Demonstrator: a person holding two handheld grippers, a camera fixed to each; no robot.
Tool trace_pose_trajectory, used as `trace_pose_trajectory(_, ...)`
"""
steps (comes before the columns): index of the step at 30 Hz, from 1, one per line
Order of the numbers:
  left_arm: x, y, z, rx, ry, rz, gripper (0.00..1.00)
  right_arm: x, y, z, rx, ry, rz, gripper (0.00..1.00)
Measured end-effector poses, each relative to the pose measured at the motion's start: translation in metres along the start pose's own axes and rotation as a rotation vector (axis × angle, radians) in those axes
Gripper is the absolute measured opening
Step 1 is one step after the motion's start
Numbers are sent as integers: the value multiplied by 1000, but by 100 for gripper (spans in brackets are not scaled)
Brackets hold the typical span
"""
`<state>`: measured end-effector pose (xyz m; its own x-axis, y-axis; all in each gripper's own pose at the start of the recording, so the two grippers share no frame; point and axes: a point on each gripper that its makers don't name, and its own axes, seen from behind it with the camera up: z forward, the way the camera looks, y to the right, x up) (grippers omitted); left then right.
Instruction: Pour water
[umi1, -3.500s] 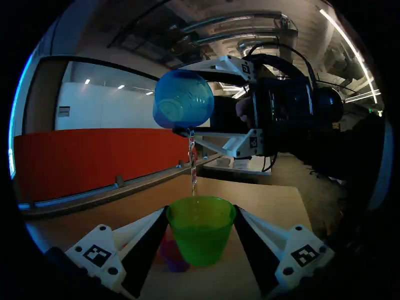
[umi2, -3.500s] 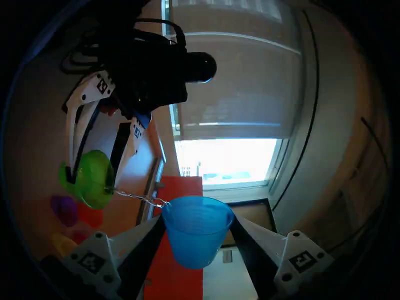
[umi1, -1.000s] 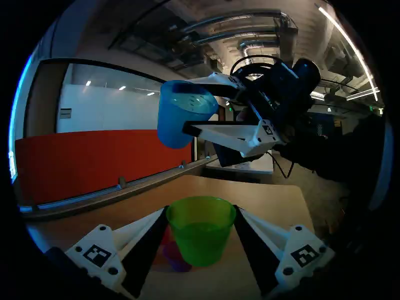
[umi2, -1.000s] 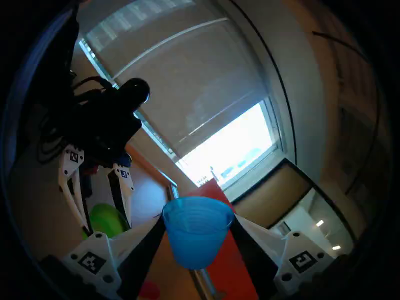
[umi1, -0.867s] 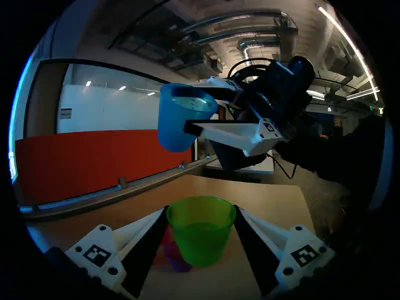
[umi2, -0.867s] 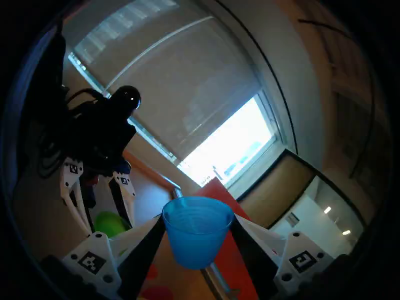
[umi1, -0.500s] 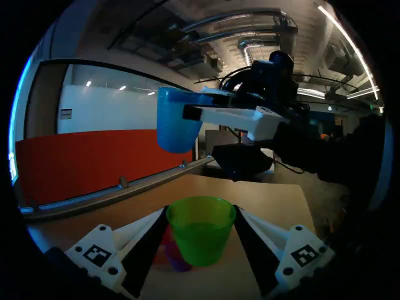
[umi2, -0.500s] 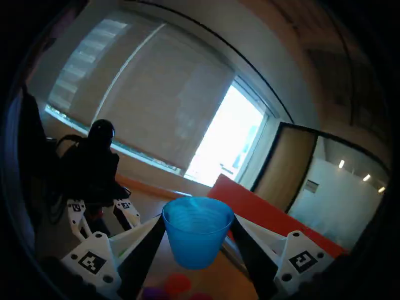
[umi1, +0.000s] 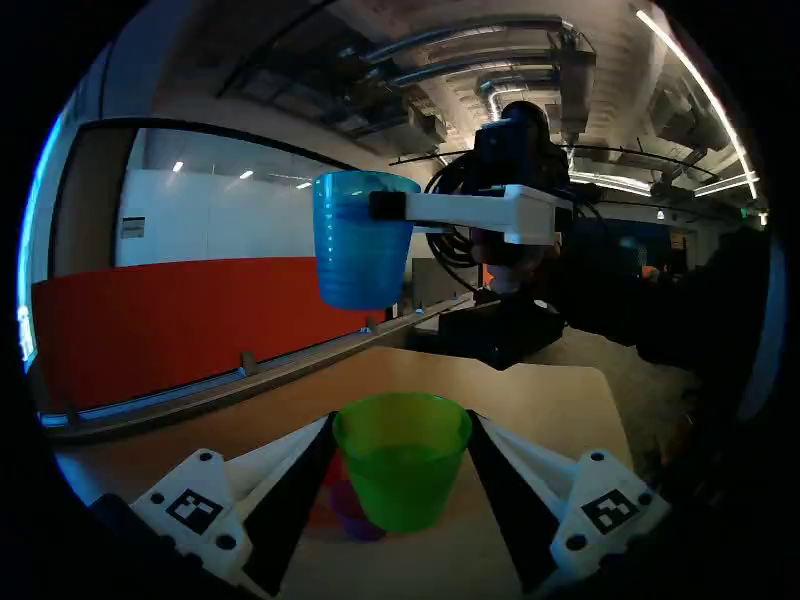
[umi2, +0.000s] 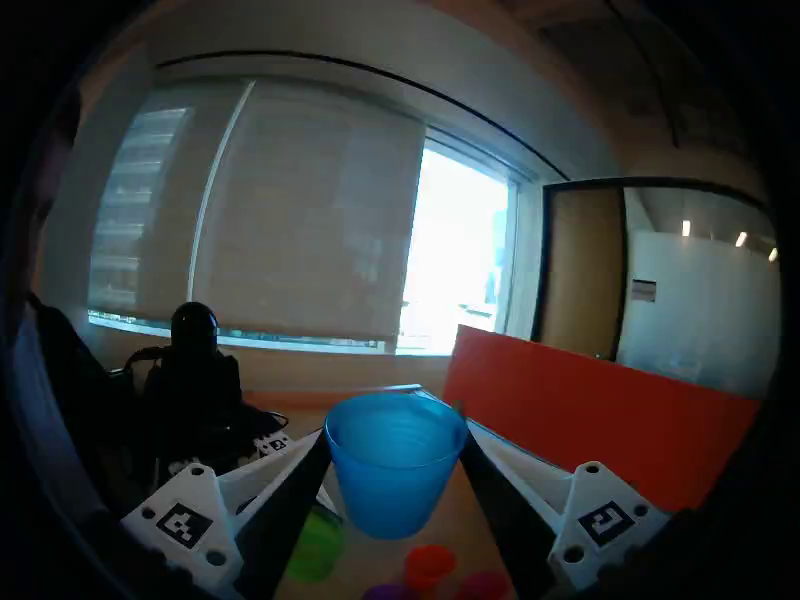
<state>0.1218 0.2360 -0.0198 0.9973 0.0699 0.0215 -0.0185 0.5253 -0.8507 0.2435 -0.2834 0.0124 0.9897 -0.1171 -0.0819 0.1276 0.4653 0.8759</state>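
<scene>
right tool (umi2: 393, 440) pinches the blue cup (umi2: 392, 495) upright, high over the surface (umi1: 545, 395); left tool (umi1: 400, 428) clamps the part-filled green cup (umi1: 402, 485). thin plastic, likely light, slick; grip mid-wall.

Red partition (umi1: 180, 320), bright window (umi2: 455, 260)

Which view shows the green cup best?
The left gripper view: the green cup sits centred and close, rim and water visible. In the right gripper view the cup is a low, mostly hidden sliver.
</scene>
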Motion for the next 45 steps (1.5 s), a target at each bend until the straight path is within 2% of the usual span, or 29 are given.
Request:
trace_pose_trajectory(7, 1, -1, -1, 4, -1, 3, 89, 2, -3, -2, 17, 4, 93, 92)
trace_pose_trajectory(11, -1, -2, -2, 10, -8, 7, 89, 4, -1, -2, 15, 8, 120, 92)
trace_pose_trajectory(18, -7, -6, -5, 21, -40, 23, 89, 2, 3, -7, -1, -9, 93, 92)
trace_pose_trajectory(24, -15, -15, -8, 42, -81, 34, 89, -6, 5, -10, -9, -33, 79, 92)
trace_pose_trajectory(38, -44, -30, -10, 63, -208, 79, 90, -35, 17, -25, -32, -97, 74, 93)
trace_pose_trajectory(45, -60, -36, -9, 65, -270, 85, 90, -58, 19, -32, -34, -150, 63, 93)
